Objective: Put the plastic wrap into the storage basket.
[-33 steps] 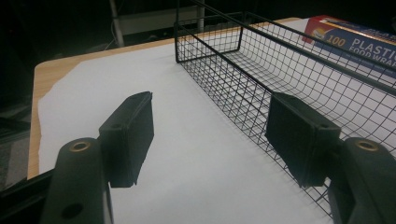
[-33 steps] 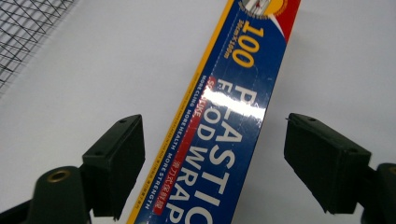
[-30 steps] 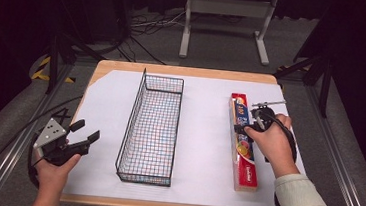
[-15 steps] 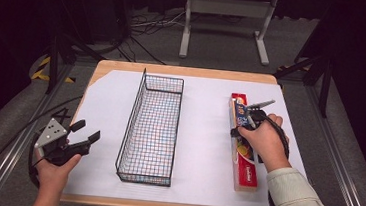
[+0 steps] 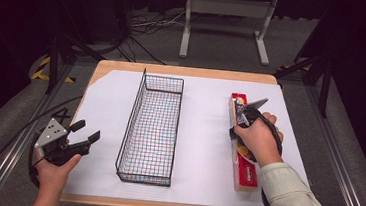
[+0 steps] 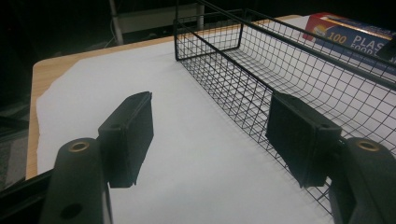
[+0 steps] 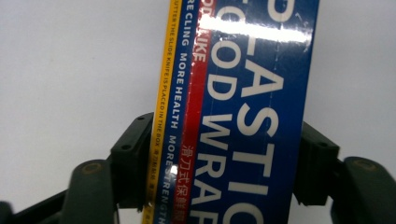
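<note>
A long box of plastic wrap (image 5: 241, 148) lies flat on the white paper (image 5: 203, 135) that covers the table (image 5: 183, 71). In the high view the box sits at about 3 o'clock on the table, well apart from the wire basket (image 5: 151, 130), which stands in the middle. The box runs from 12 o'clock to 6 o'clock, the same way as the basket.

The right gripper (image 5: 246, 119) is down on the box, a bit above the box's middle. A hand (image 5: 257, 139) holds it from the 6 o'clock side. In the right gripper view the box (image 7: 238, 107) fills the gap between the two black jaws. The jaws have just been closing in, and now both pads sit right against the box's long sides, one on each side. The right gripper (image 7: 224, 177) is grasping the box. The box rests on the paper.

The left gripper (image 5: 81, 137) is at about 8 o'clock on the table, near the paper's edge. A hand (image 5: 54, 172) holds it there. In the left gripper view its jaws stand wide apart with nothing between them, so the left gripper (image 6: 210, 135) is released. It points toward the basket (image 6: 289, 74), which is near but not touching. The blue and red box (image 6: 350, 35) shows past the basket, at about 1 o'clock.
</note>
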Demonstrator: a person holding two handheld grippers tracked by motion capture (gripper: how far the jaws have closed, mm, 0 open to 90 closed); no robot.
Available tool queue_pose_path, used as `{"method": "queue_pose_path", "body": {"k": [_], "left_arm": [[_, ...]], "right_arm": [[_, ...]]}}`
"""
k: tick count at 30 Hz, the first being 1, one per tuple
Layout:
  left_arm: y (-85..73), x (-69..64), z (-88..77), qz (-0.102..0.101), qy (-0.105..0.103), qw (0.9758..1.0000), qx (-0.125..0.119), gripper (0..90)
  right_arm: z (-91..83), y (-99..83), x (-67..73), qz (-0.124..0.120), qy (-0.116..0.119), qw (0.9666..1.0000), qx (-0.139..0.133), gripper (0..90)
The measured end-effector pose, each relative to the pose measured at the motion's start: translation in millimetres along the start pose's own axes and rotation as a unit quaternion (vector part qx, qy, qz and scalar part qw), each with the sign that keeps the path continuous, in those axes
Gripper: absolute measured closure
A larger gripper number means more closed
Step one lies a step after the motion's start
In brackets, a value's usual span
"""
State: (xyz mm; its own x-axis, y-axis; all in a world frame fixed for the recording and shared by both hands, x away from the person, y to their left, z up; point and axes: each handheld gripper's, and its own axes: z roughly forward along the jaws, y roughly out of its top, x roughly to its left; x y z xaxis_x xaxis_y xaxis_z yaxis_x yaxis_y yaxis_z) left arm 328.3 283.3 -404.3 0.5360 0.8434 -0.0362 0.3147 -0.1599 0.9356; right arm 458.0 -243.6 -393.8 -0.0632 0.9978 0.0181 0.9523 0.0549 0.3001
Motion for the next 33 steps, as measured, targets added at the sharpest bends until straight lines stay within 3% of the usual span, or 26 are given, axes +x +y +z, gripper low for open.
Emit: {"method": "queue_pose_path", "body": {"k": [5, 16, 33], "left_arm": [[-0.1, 0.5, -0.7, -0.001, 0.0, 1.0, -0.002, 32.3], [0.3, 1.1, -0.8, -0.002, 0.001, 1.0, -0.004, 32.4], [3.2, 2.9, -0.3, -0.003, -0.001, 0.9999, -0.012, 32.5]], "right_arm": [[-1.3, 1.1, 3.4, 0.017, -0.014, 0.9997, 0.006, 39.8], [-11.3, 2.5, 2.6, 0.036, -0.004, 0.9993, -0.008, 41.0], [-54.4, 10.8, 16.4, 0.054, 0.02, 0.9976, -0.037, 40.9]]}}
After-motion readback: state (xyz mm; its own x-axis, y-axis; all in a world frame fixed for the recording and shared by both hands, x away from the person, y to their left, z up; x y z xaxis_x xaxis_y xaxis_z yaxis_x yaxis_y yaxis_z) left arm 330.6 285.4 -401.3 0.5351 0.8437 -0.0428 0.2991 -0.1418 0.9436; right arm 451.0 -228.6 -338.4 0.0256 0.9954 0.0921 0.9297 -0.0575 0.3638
